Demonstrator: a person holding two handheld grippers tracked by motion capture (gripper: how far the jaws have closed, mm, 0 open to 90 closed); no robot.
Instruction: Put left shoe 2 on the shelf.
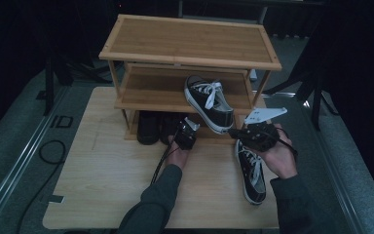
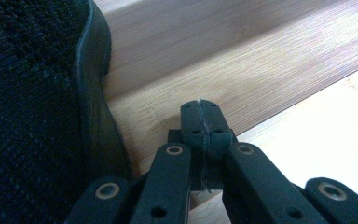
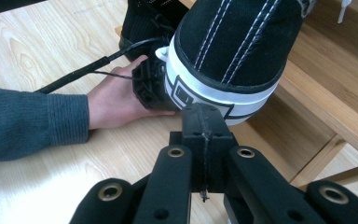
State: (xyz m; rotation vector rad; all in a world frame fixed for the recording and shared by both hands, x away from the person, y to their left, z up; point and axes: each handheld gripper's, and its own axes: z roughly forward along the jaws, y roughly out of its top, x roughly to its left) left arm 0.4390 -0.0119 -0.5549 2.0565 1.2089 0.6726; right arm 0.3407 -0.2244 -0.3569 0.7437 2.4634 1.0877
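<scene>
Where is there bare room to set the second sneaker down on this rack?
The top shelf is bare end to end. The middle shelf is free left of the sneaker overhanging its front edge. The bottom shelf is crowded on its left by dark shoes and the left gripper.

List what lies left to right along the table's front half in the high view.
Dark shoes under the rack → left gripper → right gripper → black sneaker lying on the table.
</scene>
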